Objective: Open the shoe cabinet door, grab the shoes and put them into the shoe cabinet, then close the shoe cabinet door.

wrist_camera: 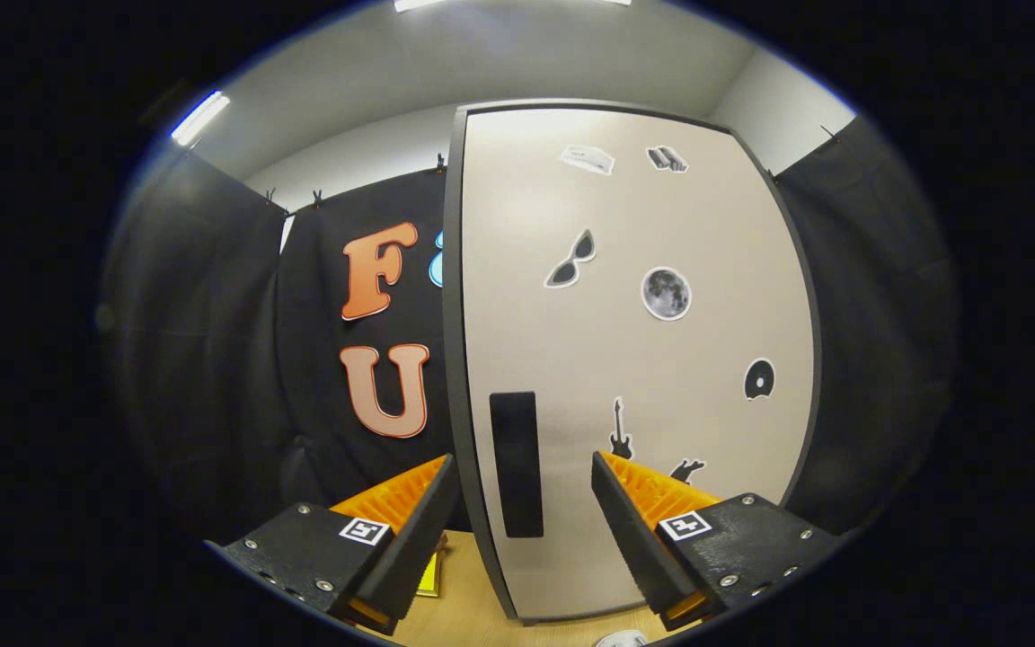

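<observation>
**Cabinet Door: Handling and Approach**

The shoe cabinet door (pixel 634 359) occupies the centre and right of the frame, shut, with its dark handle (pixel 516 464) at lower centre near the left edge. The panel appears rigid and smooth, likely light on its hinges (a judgement only); the flat face offers no purchase, so take hold at the handle. The gripper (pixel 525 481) stands open, holding nothing, its fingers either side of the handle. Small stickers (pixel 666 293) dot the panel. A wooden surface (pixel 482 615) lies at bottom centre, with a yellow object (pixel 430 575) beside the left finger. Nothing blocks the handle.
</observation>
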